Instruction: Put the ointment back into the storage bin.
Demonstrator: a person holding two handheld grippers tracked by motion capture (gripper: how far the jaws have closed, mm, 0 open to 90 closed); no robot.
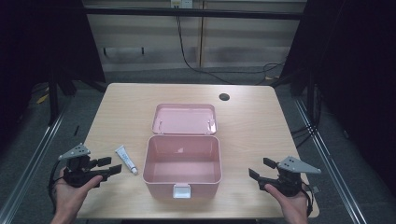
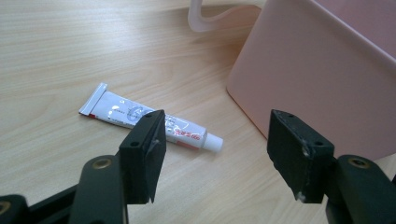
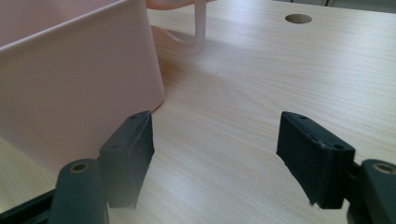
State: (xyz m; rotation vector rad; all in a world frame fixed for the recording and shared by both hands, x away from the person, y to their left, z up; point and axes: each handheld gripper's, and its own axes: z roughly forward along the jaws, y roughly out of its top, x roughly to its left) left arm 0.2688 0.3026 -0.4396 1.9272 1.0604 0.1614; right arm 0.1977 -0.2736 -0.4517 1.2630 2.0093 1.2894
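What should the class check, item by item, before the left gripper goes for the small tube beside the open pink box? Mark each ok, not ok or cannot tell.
1. Left gripper open, nothing between its jaws: ok.
2. Tube lies flat on the table, apart from the box: ok.
3. Tube's cap on: ok.
4. Pink box open, lid folded back, inside empty: ok.
5. Right gripper open and off to the box's other side: ok.
6. Tube full or empty: cannot tell.
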